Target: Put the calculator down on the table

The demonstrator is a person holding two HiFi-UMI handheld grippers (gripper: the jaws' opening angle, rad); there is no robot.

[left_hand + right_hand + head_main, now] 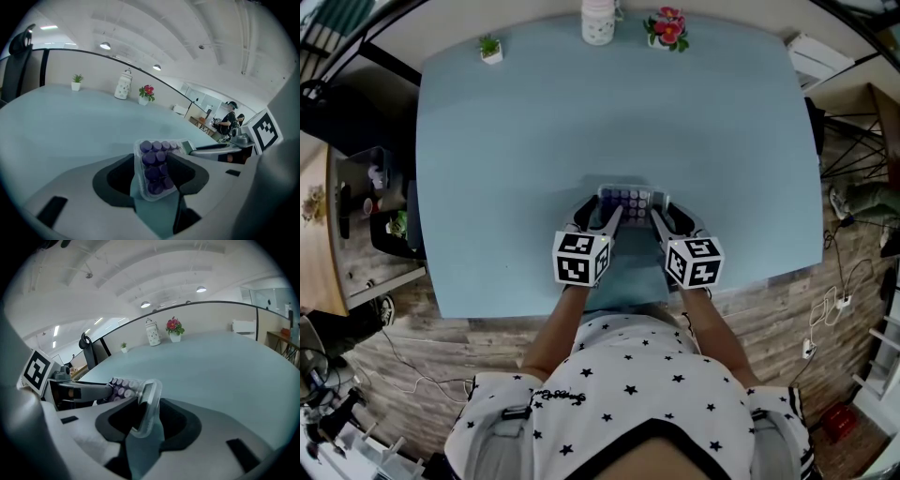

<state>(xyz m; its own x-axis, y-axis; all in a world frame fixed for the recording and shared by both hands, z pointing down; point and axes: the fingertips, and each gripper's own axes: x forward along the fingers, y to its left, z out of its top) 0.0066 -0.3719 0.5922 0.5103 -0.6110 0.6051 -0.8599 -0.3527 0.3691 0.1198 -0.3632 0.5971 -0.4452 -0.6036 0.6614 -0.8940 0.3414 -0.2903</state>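
Observation:
A small calculator (628, 199) with purple keys and a clear case hangs low over the near part of the blue table (581, 122), spanning both grippers. In the left gripper view the calculator (157, 171) faces the camera, and my left gripper (157, 185) is shut on its end. In the right gripper view the calculator (146, 401) shows edge-on and tilted between the jaws of my right gripper (143, 427), with a dark gap beside it, so those jaws look open. From the head view my left gripper (612, 217) and right gripper (661, 220) sit side by side. Whether the calculator touches the table is hidden.
At the table's far edge stand a white jar (598, 23), a pot of red flowers (666, 28) and a small green plant (491, 49). A dark chair (403, 225) sits off the table's left side. Cables lie on the wooden floor to the right.

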